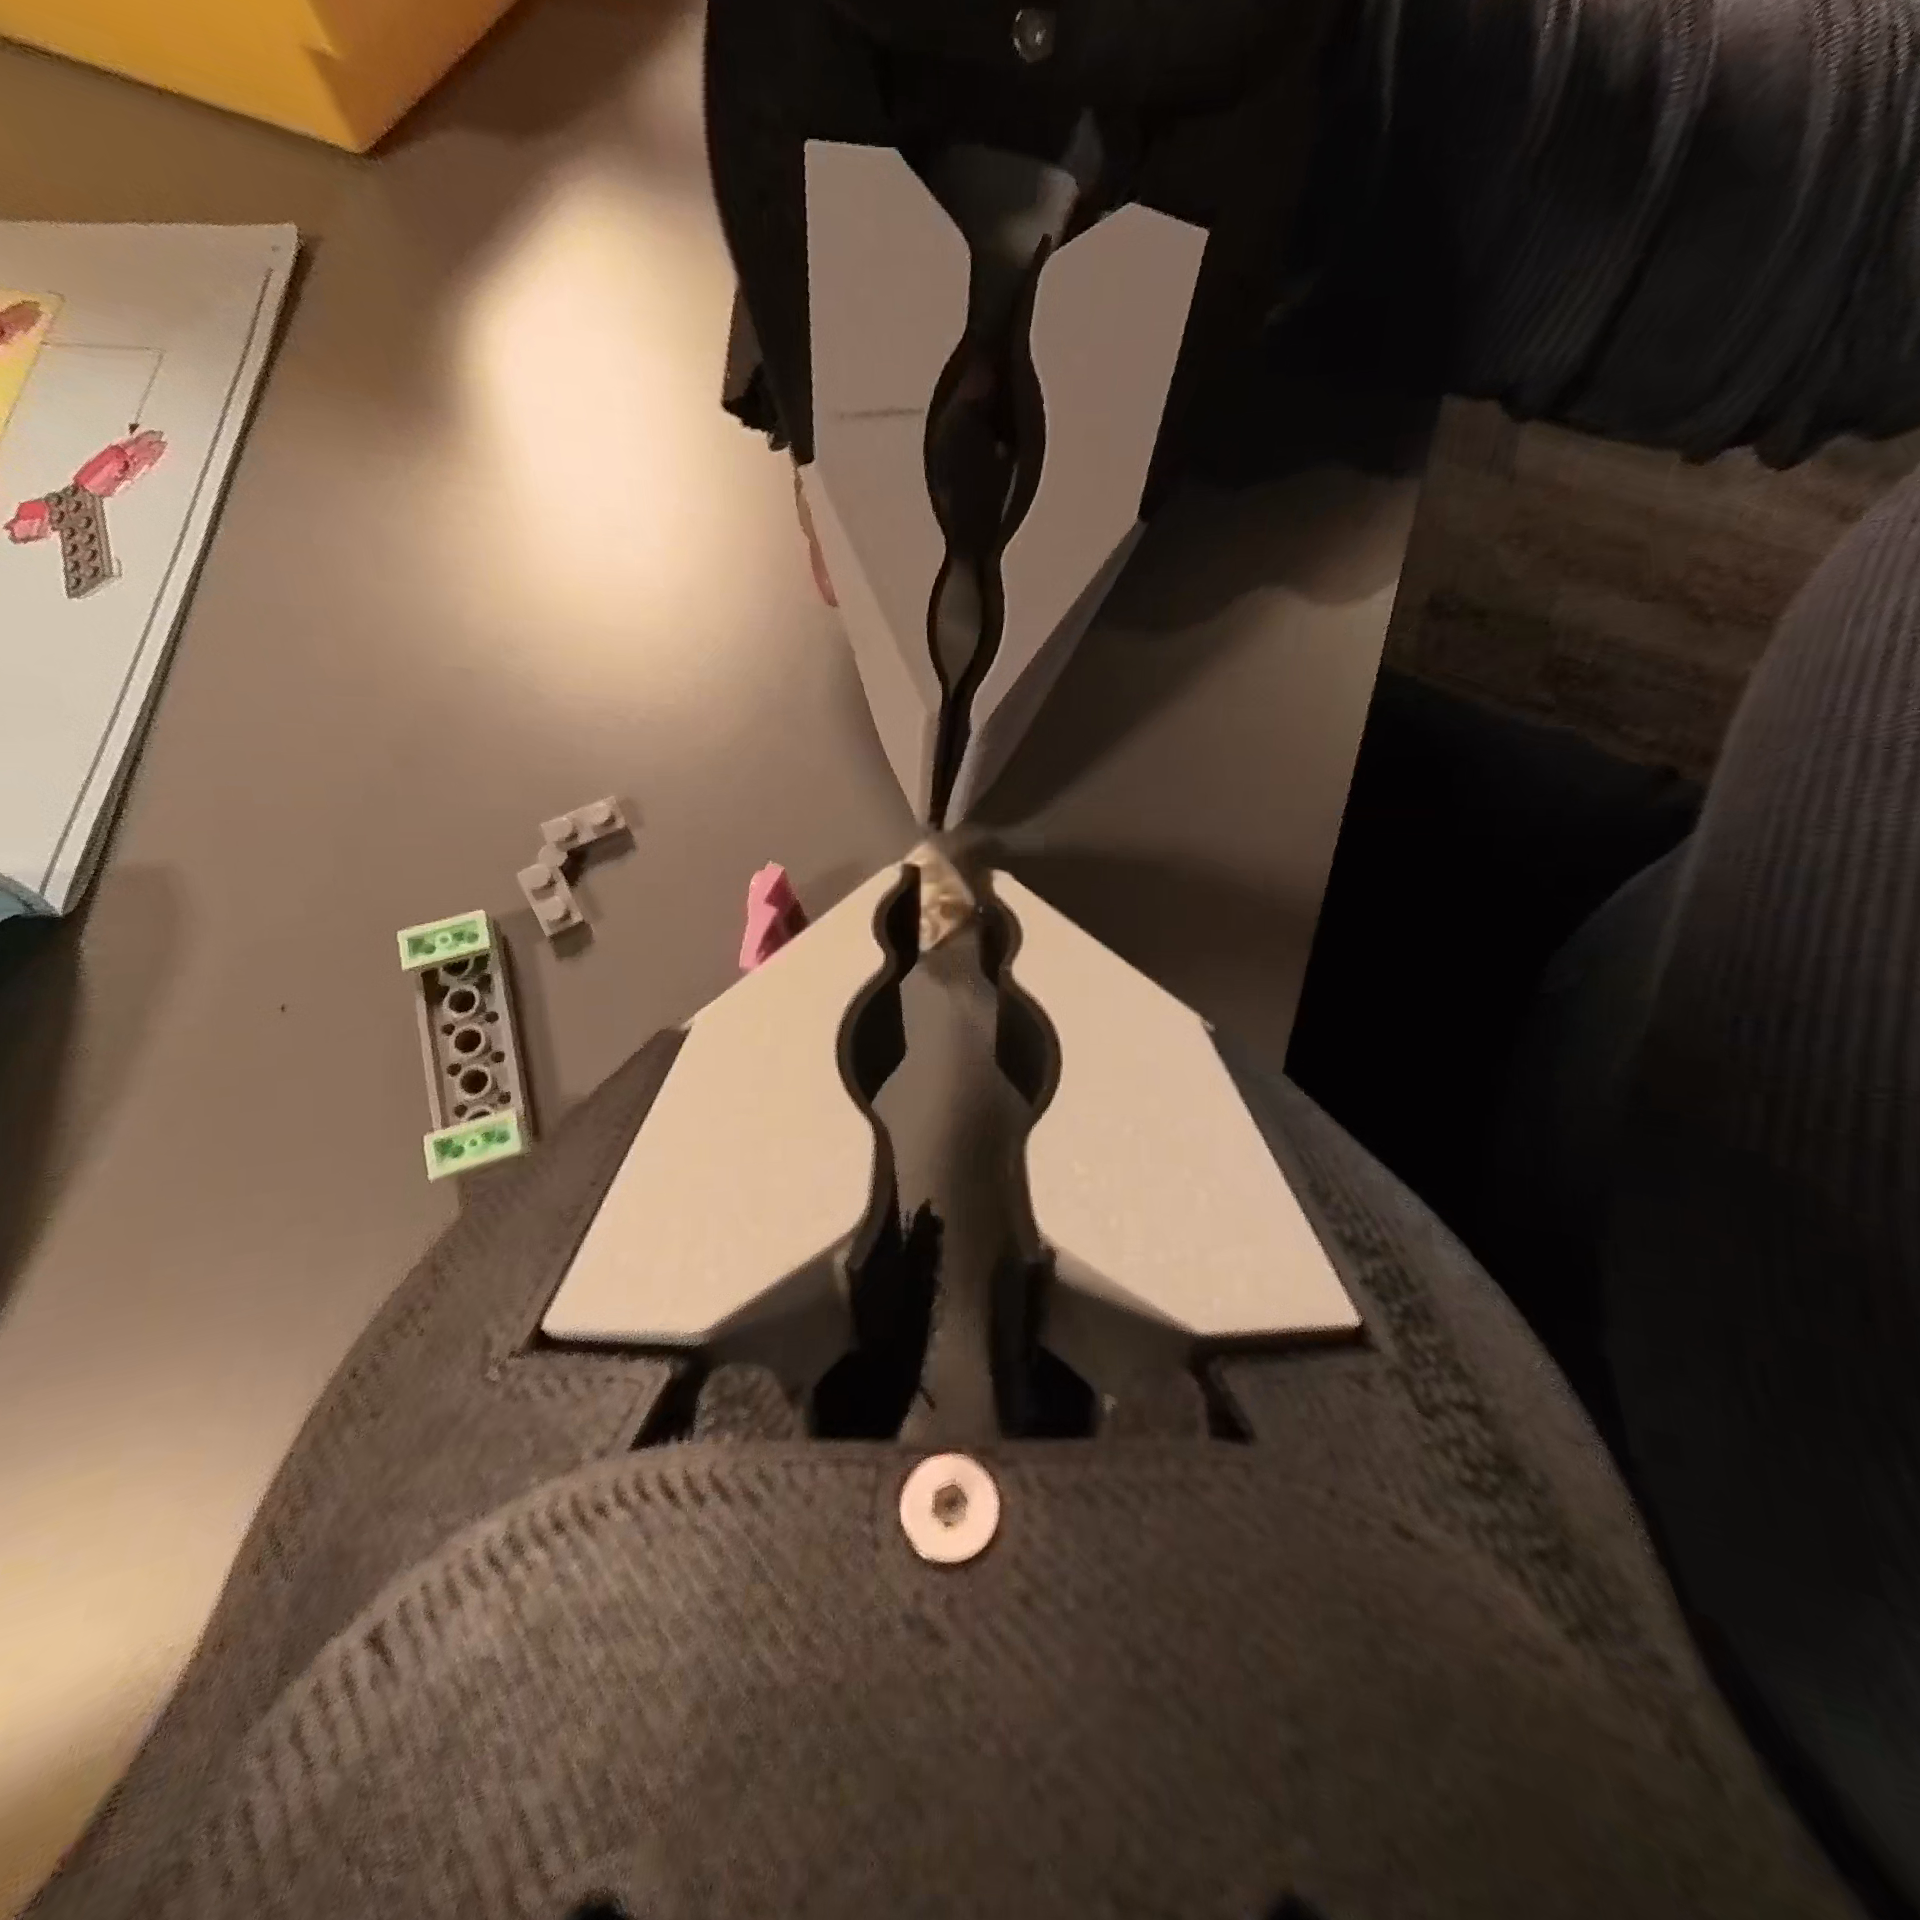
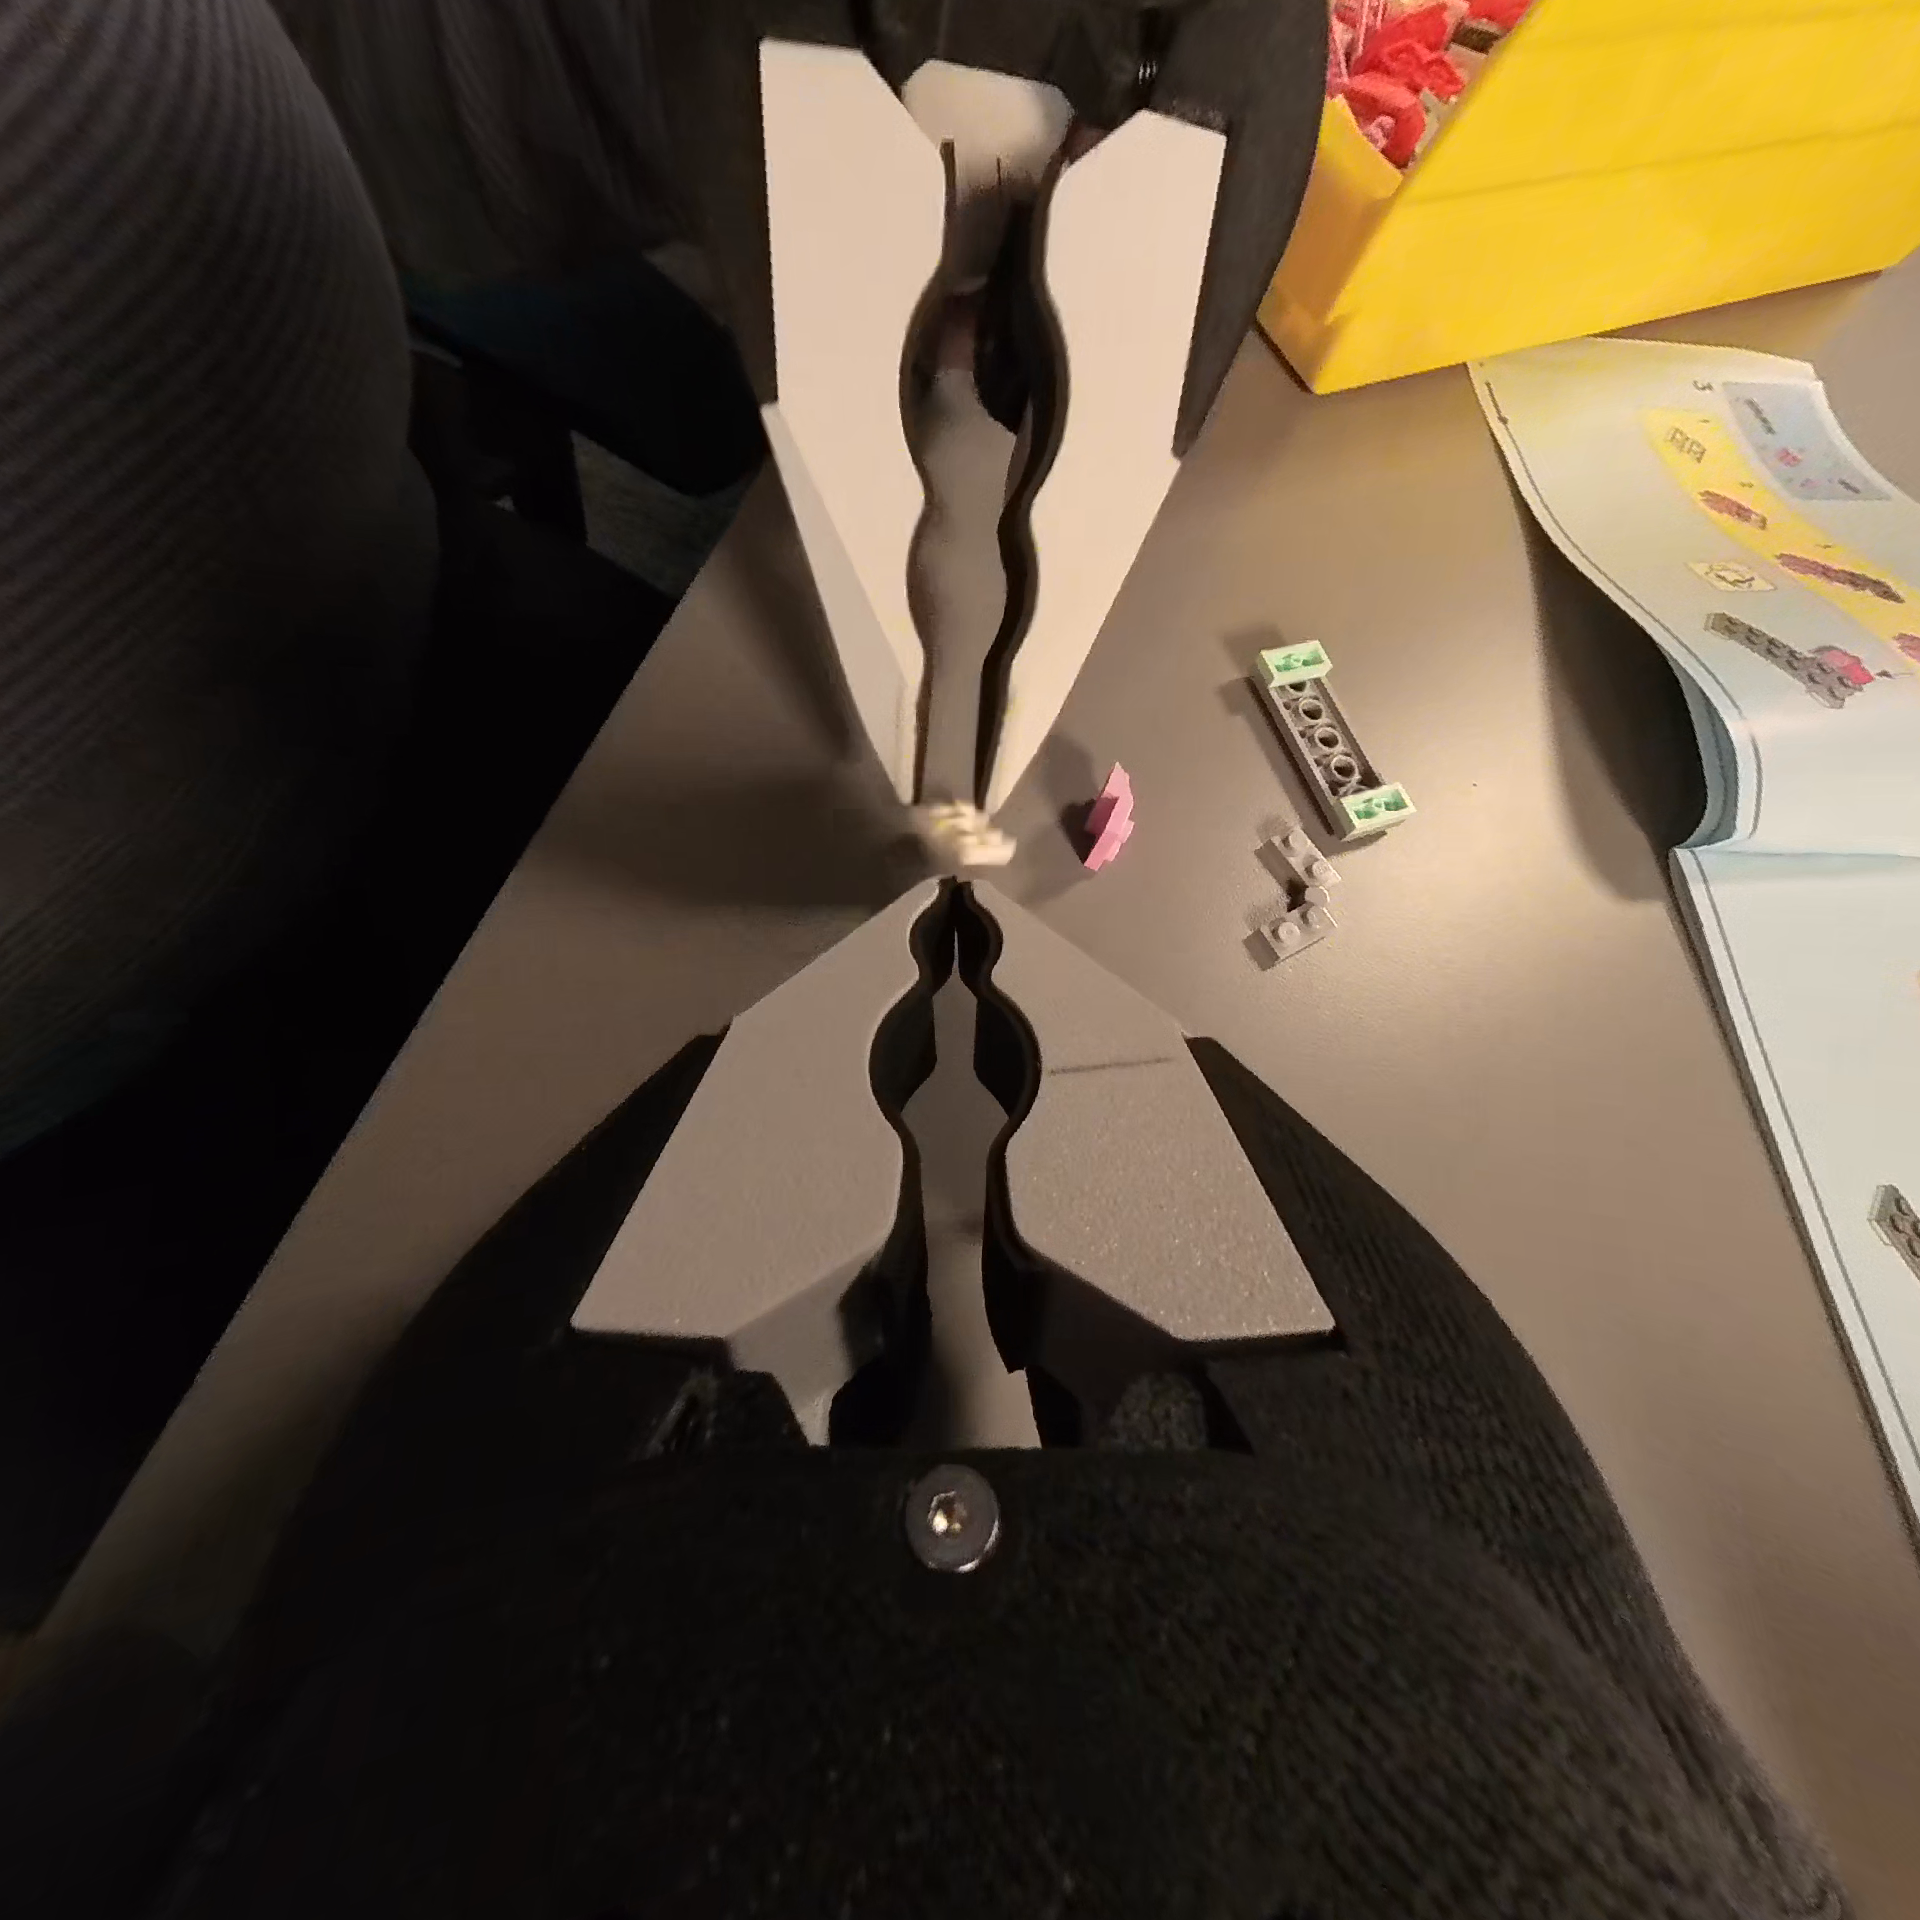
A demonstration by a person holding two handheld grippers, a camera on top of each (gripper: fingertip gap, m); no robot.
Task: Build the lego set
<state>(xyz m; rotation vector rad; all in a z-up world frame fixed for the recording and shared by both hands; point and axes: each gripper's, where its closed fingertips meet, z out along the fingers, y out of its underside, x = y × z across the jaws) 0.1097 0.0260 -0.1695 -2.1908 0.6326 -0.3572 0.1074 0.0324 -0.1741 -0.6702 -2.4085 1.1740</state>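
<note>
1. The left gripper (image 1: 940, 883) is clenched on a small white piece (image 1: 940, 909). The piece sits at the very tips, with both pads against it.
2. The right gripper (image 2: 951, 894) is closed with nothing in it, and its tips meet each other.
3. The two grippers stand tip to tip above the table (image 2: 1351, 1195). From the right gripper, the white piece (image 2: 961, 831) lies straight ahead, just beyond its tips. I cannot tell if they touch it. The piece is blurred, but its long side seems to lie across the left fingers.
4. To the left of the left gripper, near its tips, lies a pink piece (image 1: 774, 920). Farther to that side are grey plates (image 1: 571, 868) and a grey bar with green ends (image 1: 468, 1044).
5. The right wrist view shows the white piece from the side, with its end sticking out of the left fingers. The left wrist view shows only a pale spot between its pads.
6. The right wrist view also shows red pieces in the yellow box (image 2: 1610, 208) and an open booklet (image 2: 1766, 623). The left wrist view shows only a corner of each.
</note>
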